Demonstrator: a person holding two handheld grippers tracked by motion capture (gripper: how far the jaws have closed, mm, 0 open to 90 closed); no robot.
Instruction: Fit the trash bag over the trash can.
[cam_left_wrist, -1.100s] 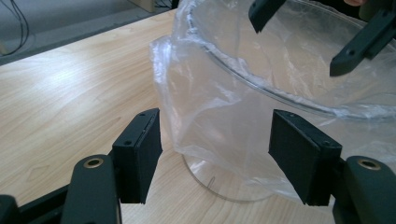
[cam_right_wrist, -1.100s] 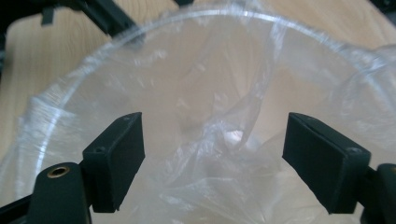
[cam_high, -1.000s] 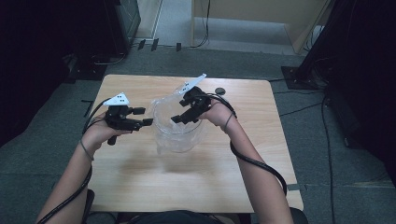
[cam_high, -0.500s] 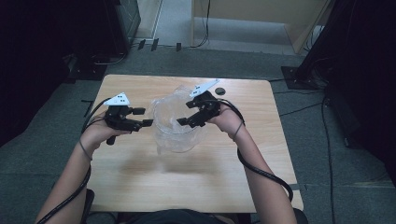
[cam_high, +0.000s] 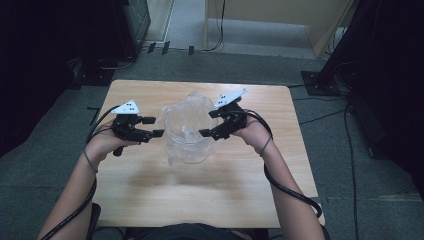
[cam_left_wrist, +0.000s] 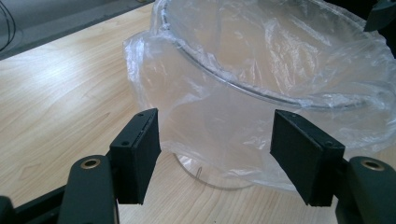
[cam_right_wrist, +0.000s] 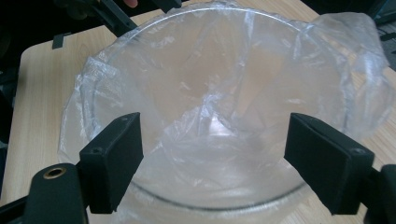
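Standing by the table, I am looking at a person who is lining a clear bowl with a thin plastic bag, and the job looks to be at the tidying stage: the bag is already sitting inside the bowl, with its mouth folded out over the rim most of the way round. On the left, the left gripper is waiting just beside the bowl's near wall, its jaws standing wide with nothing between them; from its own camera the draped film is hanging right in front of the pads, apart from them. In the middle, the bowl is resting on the wood towards the far half of the table, with a loose flap of bag bunching up at its far side. On the right, the right gripper is hovering at the bowl's rim, jaws likewise wide and holding nothing, looking down into the lined hollow. My guess is the next move is calling for one gripper to nip the loose flap and draw it down over the rim while the other is steadying the bowl; the film is flimsy, so a gentle pull should suit. Counting up: one bowl, one bag, two grippers, one table.
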